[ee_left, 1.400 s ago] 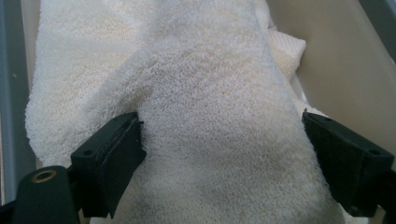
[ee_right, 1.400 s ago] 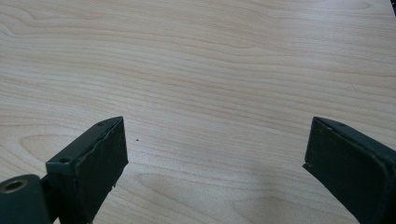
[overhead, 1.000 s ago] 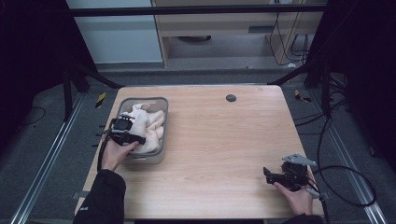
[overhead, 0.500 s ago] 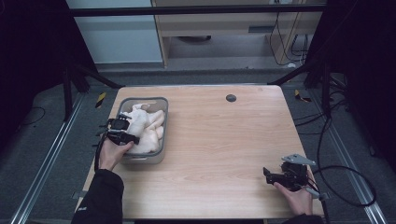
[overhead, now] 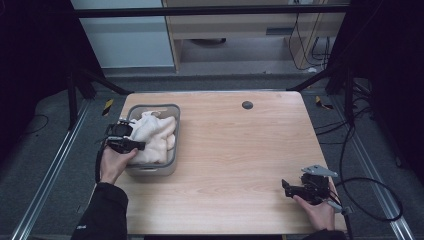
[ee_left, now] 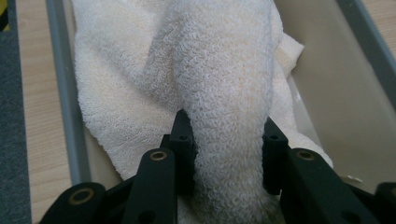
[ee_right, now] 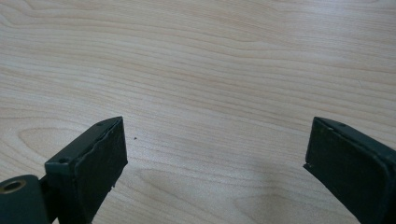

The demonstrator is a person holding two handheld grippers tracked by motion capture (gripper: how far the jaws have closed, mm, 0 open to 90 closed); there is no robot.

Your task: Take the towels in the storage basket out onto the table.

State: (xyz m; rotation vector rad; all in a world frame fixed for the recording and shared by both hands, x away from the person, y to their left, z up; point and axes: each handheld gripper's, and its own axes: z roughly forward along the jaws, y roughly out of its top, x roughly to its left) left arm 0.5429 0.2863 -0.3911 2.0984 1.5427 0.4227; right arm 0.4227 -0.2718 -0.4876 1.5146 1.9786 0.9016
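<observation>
A cream terry towel (overhead: 152, 135) lies bunched in a grey bin (overhead: 150, 169) at the table's left side. My left gripper (overhead: 135, 146) reaches over the bin's left rim. Its jaws are shut on a thick fold of the towel (ee_left: 224, 93), which bulges up between them at my left gripper (ee_left: 226, 135). The bin's grey rim (ee_left: 70, 116) runs along the left in the left gripper view. My right gripper (overhead: 286, 186) rests low over the table near the front right corner. In the right gripper view it (ee_right: 215, 144) stands open, with bare wood between the jaws.
The wooden table (overhead: 240, 150) has a dark round hole (overhead: 247, 105) near its far edge. Cables (overhead: 370, 185) trail off the right side. Metal rails and dark floor surround the table.
My left gripper has shifted slightly to the left at the bin's rim, holding the towel fold. The right gripper has not moved.
</observation>
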